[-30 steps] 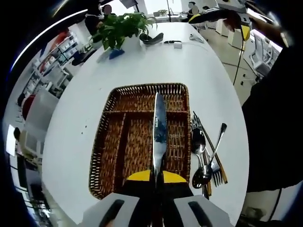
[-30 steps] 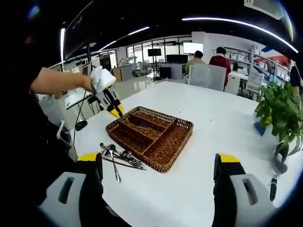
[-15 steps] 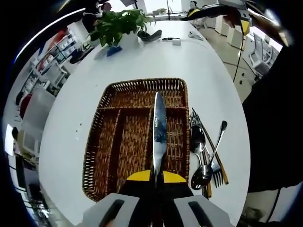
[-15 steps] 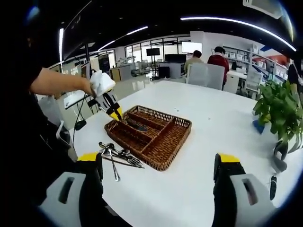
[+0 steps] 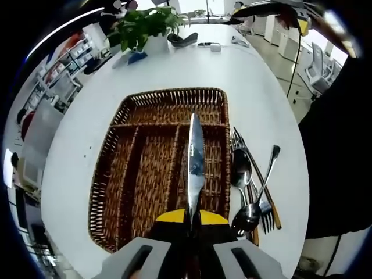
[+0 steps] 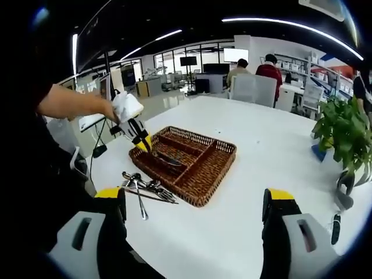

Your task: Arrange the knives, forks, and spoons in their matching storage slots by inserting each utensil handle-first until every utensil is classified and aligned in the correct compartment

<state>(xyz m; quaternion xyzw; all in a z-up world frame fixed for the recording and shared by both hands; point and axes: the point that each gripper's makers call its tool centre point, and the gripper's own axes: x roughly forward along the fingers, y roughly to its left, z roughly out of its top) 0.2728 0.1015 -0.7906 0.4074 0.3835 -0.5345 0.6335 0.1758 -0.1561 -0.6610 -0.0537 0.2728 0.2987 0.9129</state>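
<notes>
Left hand-held gripper [image 5: 192, 224]: jaws clenched on a knife [image 5: 195, 165] at its handle end, blade pointing forward and away from the camera. In the left gripper view the blade lies over the wicker tray [image 5: 125, 174], above one of its long lengthwise compartments toward the tray's right side; whether the blade touches the wicker cannot be told. In the right gripper view the same gripper [image 6: 141, 141] is held by a hand [image 6: 125, 106] at the tray's [image 6: 200, 195] left corner, knife [image 6: 165, 158] angled down into the tray.

Right hand-held gripper [image 6: 195, 212]: released, yellow-tipped jaws wide apart, nothing between them, over bare white counter [image 6: 250, 151] on the near side of the tray.

Loose cutlery: a pile of spoons [image 5: 244, 192] and forks [image 5: 239, 142] lies on the counter [image 5: 256, 87] just beside the tray's right edge in the left gripper view; some pieces overlap. In the right gripper view the pile [image 6: 142, 189] sits near the tray's near-left edge.

Tray: brown wicker, several long compartments plus one crosswise compartment at the far end.

Far: potted plant [image 5: 142, 26] at the far left of the counter, also at the right edge of the right gripper view [image 6: 343, 131]. Small dark items near it, too small to identify. Two seated people [image 6: 258, 72] beyond the counter's far end.
</notes>
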